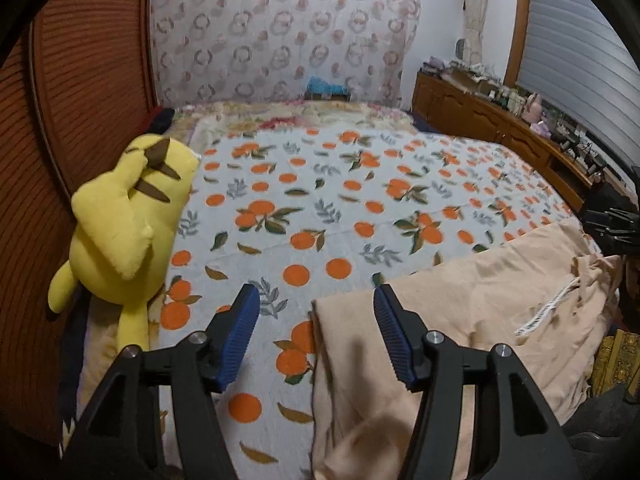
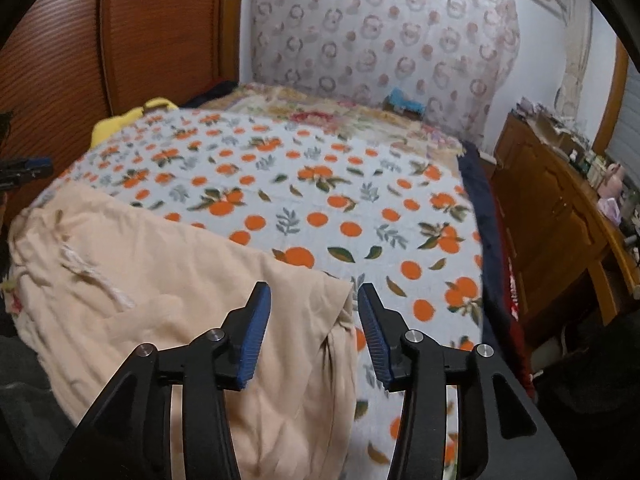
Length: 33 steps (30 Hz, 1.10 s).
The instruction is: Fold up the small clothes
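Both grippers, left [image 1: 316, 308] and right [image 2: 314, 304], part-open, fingers empty; we risk snagging the peach cotton drawstring shorts' [image 2: 168, 280] folded edge, unfolding it.

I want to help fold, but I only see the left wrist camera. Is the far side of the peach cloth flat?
Observer: In the right view, the peach cloth ends in a corner between the right gripper fingers, which are open and not pinching it.
Operator: What's past that corner?
Observer: Bare orange-print blanket, then a dark blue cover along the bed's edge.
Operator: Can you see my yellow toy from there?
Observer: Only a small bit of the yellow toy, peeking over the blanket's far left corner.
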### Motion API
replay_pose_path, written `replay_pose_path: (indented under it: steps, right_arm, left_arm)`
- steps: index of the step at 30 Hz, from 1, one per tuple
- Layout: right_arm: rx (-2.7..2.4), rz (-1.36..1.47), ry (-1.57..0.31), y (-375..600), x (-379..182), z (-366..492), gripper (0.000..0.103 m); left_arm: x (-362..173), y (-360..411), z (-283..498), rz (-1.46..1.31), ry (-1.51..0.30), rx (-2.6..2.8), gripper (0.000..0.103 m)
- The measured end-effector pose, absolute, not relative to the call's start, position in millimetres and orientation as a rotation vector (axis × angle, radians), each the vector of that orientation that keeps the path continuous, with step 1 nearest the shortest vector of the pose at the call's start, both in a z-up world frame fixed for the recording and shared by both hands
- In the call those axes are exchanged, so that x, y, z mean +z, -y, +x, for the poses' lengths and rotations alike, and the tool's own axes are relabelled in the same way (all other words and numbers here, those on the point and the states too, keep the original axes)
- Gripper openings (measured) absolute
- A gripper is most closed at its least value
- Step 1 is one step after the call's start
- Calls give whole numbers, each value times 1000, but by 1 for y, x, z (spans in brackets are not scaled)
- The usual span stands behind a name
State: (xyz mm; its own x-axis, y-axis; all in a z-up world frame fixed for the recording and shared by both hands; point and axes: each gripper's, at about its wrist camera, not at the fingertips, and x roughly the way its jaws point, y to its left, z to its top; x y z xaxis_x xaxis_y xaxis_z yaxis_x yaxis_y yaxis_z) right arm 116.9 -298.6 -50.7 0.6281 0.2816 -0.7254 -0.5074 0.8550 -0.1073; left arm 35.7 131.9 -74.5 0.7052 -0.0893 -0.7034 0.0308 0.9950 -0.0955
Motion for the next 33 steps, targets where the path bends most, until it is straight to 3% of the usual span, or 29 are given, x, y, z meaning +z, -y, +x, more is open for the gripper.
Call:
replay_pose_path:
  steps: [6,13,17,23,26,28,30,33]
  right_arm:
    - [454,-304,-848,294,-80,146,47]
    - [444,-271,-870,299,-87,154,66]
    - [454,-237,-883,303,-89,157,68]
    - [507,-233,-882,298,-89,154,68]
    - [551,-278,-873,286,-90,146,49]
    - [594,-270,-876,279,-89,141,23]
    - [627,-258,-887,276,-89,136,11]
    - [644,-257,-862,275,-83,123,7]
  left_arm:
    - [-91,-135,45,-125,-843,-101,59]
    - [-100,-127,47,-115,-882,-128,59]
    - [-105,-124,49,-116,-899,-144,59]
    - [-105,-120,51,-121,-915,-204,31]
    - [-104,-114,53,-118,-935,-236,16]
    - [-102,-106,53,-99,-944,-251,11]
    - [-98,-101,50,-85,-932,-264,8]
    - [-77,-98,36,-113,-849,-277,7]
